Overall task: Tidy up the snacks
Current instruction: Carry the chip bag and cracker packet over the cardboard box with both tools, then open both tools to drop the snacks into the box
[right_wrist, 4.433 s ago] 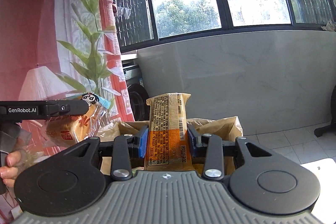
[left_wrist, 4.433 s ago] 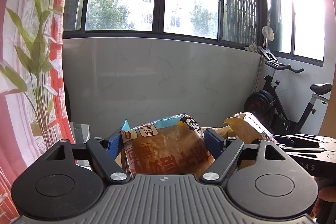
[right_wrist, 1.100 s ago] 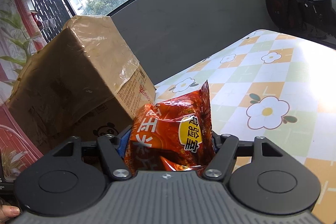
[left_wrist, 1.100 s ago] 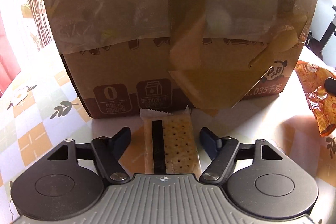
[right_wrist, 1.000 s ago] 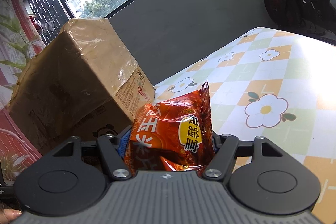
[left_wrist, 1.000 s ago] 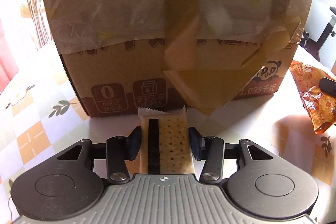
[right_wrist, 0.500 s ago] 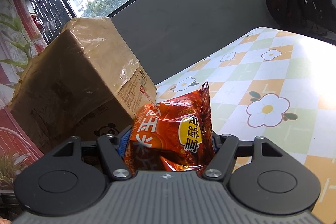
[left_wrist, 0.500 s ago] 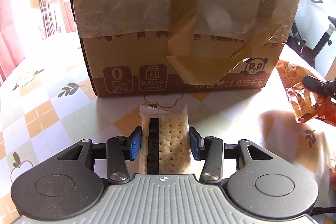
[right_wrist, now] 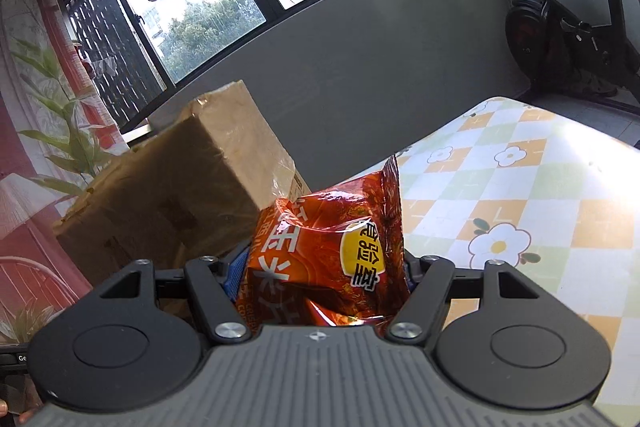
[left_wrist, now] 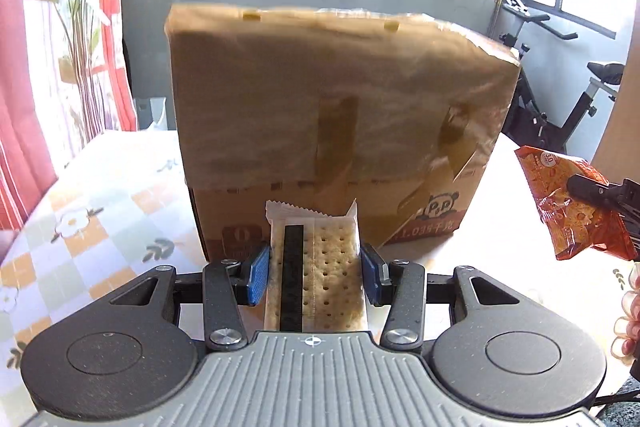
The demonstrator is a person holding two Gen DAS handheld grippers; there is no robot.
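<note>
A clear pack of crackers with a black stripe stands between the blue pads of my left gripper, which is shut on it and holds it above the table. Right behind it rises the taped cardboard box. My right gripper is shut on a crinkly red-orange snack bag with a yellow label. That bag also shows at the right edge of the left wrist view, beside the box. The box lies to the left of the right gripper.
The table wears a checked cloth with flowers. An exercise bike stands past the table's far right end. A plant and red curtain are at the left. Fingers of a hand show at the right edge.
Both grippers have risen with their snacks. The left one closed on the cracker pack and lifted it off the table; the box now looks lower and farther in both views.
</note>
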